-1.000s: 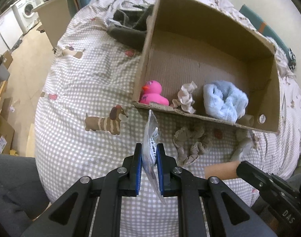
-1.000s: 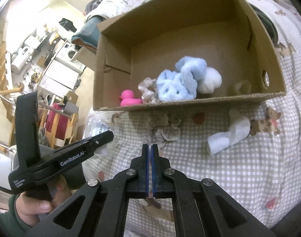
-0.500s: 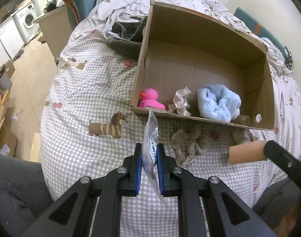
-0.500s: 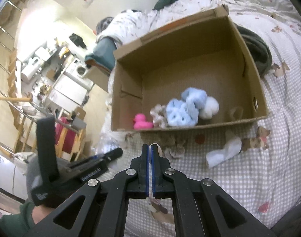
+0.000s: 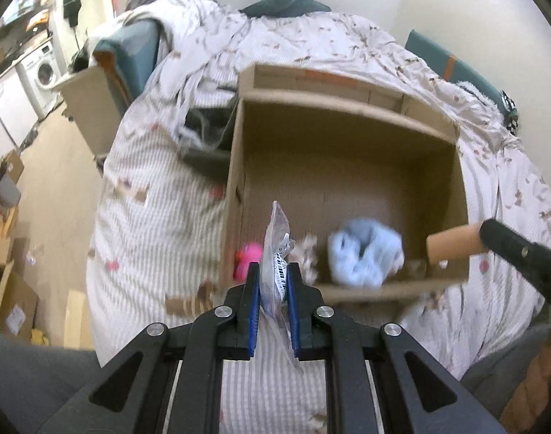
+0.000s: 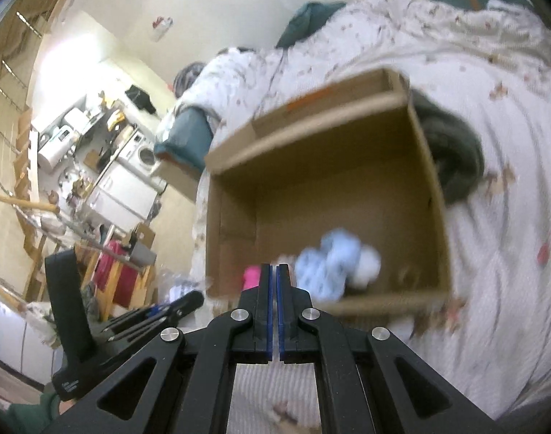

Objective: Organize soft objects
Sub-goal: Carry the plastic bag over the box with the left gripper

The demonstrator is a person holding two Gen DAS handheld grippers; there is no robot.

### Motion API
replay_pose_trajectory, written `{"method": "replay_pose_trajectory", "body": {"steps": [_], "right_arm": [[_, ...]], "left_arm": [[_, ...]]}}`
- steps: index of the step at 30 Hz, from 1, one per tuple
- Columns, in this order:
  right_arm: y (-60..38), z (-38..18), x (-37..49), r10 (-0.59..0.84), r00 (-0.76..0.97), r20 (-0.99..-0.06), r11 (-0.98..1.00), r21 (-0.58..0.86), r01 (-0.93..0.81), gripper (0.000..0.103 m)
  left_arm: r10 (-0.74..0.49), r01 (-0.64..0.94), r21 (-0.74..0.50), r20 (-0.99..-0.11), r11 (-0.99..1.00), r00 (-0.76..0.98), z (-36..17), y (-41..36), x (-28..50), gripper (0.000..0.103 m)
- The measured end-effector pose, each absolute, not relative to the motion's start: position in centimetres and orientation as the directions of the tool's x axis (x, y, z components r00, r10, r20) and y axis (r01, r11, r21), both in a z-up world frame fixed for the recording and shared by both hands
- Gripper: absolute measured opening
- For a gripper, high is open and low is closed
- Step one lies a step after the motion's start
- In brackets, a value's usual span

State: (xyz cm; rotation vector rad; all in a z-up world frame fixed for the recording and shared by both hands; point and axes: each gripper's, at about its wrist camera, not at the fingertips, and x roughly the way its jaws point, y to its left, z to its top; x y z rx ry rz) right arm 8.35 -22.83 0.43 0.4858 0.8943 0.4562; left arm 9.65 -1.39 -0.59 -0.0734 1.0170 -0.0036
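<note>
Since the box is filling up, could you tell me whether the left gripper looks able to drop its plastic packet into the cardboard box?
Probably yes: the left gripper holds the plastic packet over the open-topped cardboard box, nothing between.

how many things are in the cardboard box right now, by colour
pink: 1, the pink toy
beige: 1, the beige scrunchie
light blue: 1, the fluffy blue item
white: 1, the white ball
total: 4 in the cardboard box, as far as the blur shows

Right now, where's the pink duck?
Left wrist view: the pink duck sits inside the cardboard box, in its near-left corner, just left of the clear packet held in the left gripper.
</note>
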Motion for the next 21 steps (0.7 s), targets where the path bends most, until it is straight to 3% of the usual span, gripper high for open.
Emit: {"method": "replay_pose_trajectory", "body": {"steps": [8, 21], "right_arm": [[-25.2, 1.8, 14.3, 0.494, 0.604, -0.625, 0.830, 0.545, -0.115, 0.004], [-25.6, -2.5, 16.9, 0.476, 0.561, -0.677, 0.842, 0.536, -0.066, 0.004]], "left_arm": [[-0.001, -0.023, -0.015, -0.848, 1.000, 0.530, 1.1, -3.1, 15.9, 0.012], [0.100, 0.028, 0.127, -0.879, 0.991, 0.467, -2.8, -5.3, 20.0, 0.012]]}}
